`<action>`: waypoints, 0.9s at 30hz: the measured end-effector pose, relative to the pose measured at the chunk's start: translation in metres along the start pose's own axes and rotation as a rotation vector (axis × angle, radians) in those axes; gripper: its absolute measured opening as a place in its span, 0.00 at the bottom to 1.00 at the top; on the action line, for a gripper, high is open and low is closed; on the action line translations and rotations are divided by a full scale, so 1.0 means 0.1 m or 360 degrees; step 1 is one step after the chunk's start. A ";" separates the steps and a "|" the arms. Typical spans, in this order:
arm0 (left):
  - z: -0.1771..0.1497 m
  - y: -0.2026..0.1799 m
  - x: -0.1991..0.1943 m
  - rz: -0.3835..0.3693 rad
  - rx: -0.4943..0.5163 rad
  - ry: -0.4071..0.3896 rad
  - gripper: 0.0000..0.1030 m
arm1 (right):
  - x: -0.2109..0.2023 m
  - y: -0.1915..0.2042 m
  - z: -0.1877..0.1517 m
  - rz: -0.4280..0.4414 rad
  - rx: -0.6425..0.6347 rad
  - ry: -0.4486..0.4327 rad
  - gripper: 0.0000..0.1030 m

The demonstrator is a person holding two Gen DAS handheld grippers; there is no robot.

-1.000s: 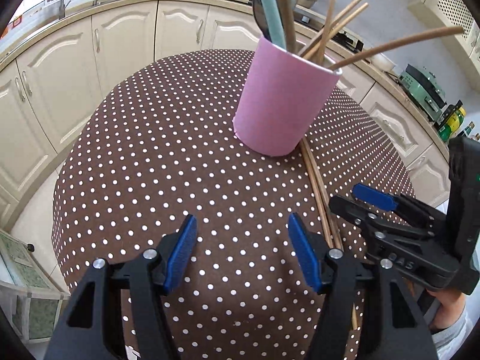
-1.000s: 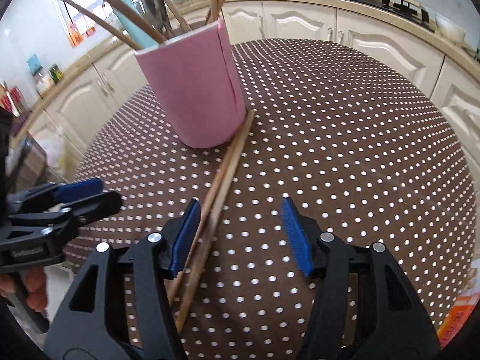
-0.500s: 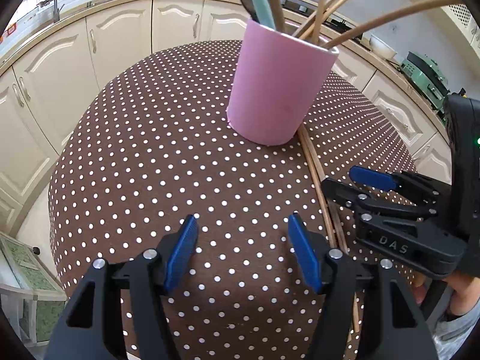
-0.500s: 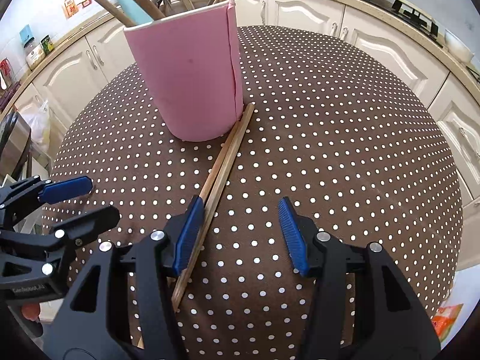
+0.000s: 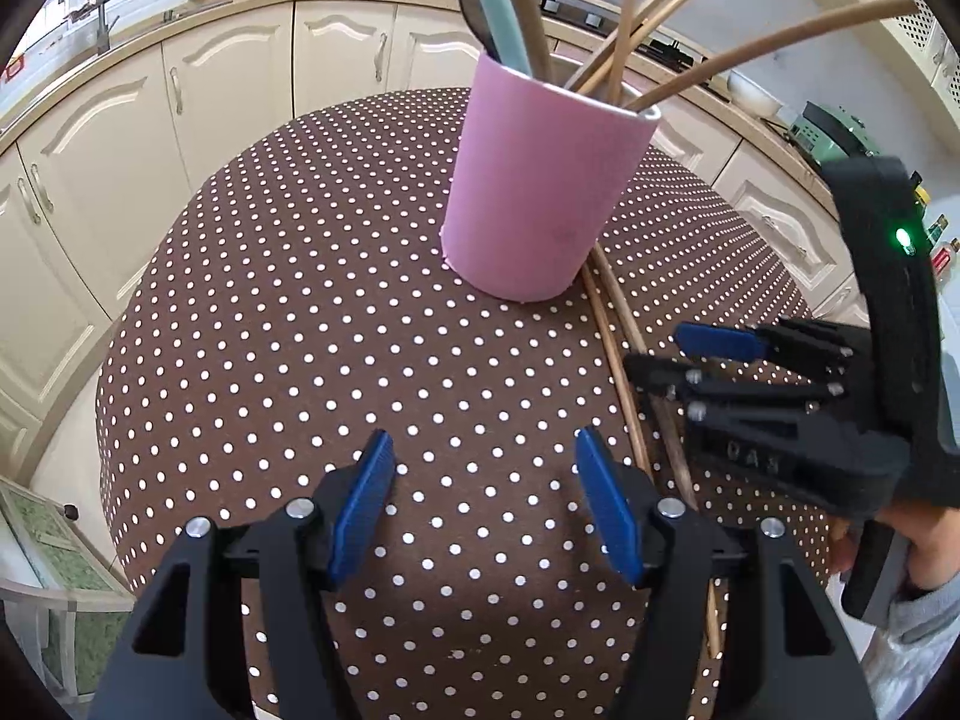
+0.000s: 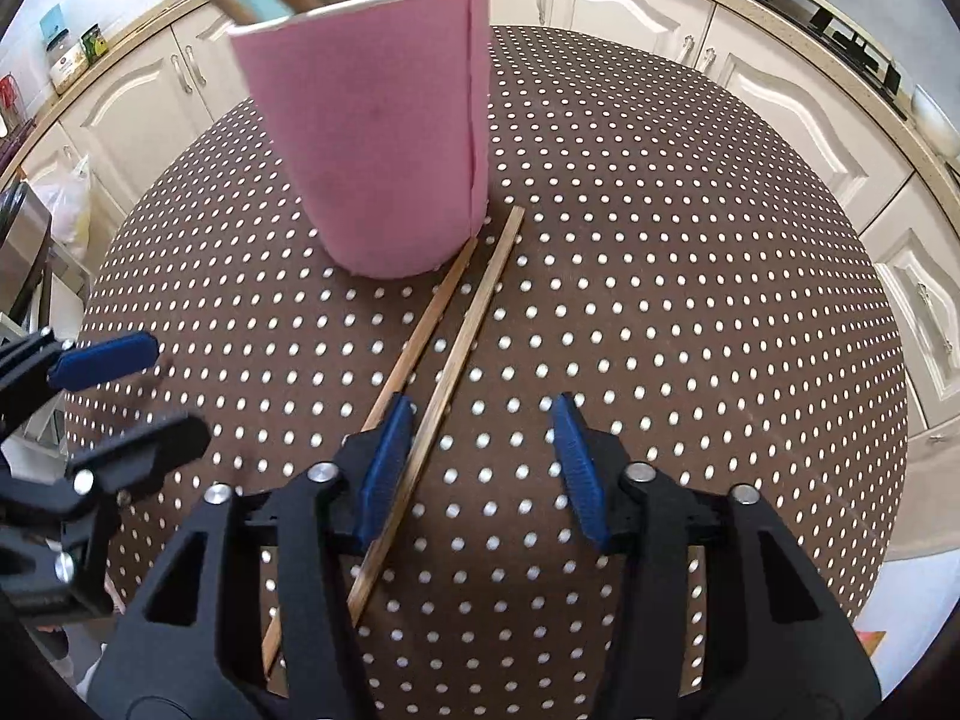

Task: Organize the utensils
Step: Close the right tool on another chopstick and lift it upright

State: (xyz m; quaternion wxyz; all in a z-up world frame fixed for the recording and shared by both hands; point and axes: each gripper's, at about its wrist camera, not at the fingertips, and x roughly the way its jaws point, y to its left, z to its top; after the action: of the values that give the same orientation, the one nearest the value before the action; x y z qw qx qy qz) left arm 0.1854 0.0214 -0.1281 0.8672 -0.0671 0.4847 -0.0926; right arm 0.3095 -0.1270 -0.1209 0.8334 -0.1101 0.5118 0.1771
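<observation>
**Right gripper closing in over one chopstick, left gripper waiting apart**

Right gripper (image 6: 477, 468) is hanging low over the dotted table (image 6: 690, 312), and its jaws have just been narrowing. I am seeing one chopstick (image 6: 456, 354) running between its blue pads, close against the left pad, while the right pad is standing clear of it; the pads are not yet pressing on the wood. A second chopstick (image 6: 429, 315) is lying just beside the first, passing outside the left pad. Both sticks are lying flat on the cloth, their far ends spreading slightly, the second one's reaching the foot of the pink cup (image 6: 390, 138).

That cup is standing upright toward the far edge of the table and is holding several wooden sticks and a pale green handle (image 5: 498, 6), all leaning outward.

Left gripper (image 5: 483, 504) is hovering over bare cloth nearer the left edge, its jaws standing apart with nothing between them. I am seeing a person's hand (image 5: 918, 546) wrapped round the right gripper's handle at the table's near right edge. Cream cabinets (image 5: 198, 90) are curving round behind the table.
</observation>
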 end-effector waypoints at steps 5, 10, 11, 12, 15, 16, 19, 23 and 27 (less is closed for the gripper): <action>0.06 -0.06 -0.02 -0.0033 0.0011 0.0000 0.60 | 0.01 -0.26 0.01 0.0044 0.0040 0.0036 0.13; 0.13 -0.25 0.04 -0.0094 0.0048 0.0052 0.60 | -0.04 -0.47 -0.12 0.0117 0.0077 0.0057 0.06; 0.14 -0.29 0.06 -0.0096 0.0057 0.0065 0.60 | -0.06 -0.49 -0.15 0.0126 0.0077 0.0058 0.06; 0.15 -0.35 0.09 -0.0097 0.0080 0.0089 0.60 | -0.07 -0.51 -0.19 0.0135 0.0075 0.0059 0.06; 0.18 -0.53 0.16 -0.0056 0.0148 0.0111 0.60 | -0.10 -0.57 -0.25 0.0168 0.0090 0.0053 0.06; 0.20 -0.57 0.18 -0.0051 0.0159 0.0121 0.60 | -0.11 -0.58 -0.29 0.0179 0.0101 0.0047 0.06; 0.25 -0.66 0.29 -0.0050 0.0171 0.0181 0.60 | -0.13 -0.61 -0.33 0.0192 0.0115 0.0020 0.06; 0.36 -0.72 0.49 0.0025 0.0172 0.0279 0.60 | -0.14 -0.60 -0.34 0.0207 0.0130 0.0006 0.06; 0.46 -0.81 0.59 0.0077 0.0201 0.0291 0.60 | -0.13 -0.63 -0.34 0.0261 0.0164 0.0000 0.06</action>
State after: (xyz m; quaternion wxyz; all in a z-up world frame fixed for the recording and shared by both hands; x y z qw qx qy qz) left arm 0.2468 -0.0693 -0.1364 0.8239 0.0082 0.5564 -0.1076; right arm 0.3023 -0.1996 -0.1246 0.8207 -0.0249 0.5274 0.2182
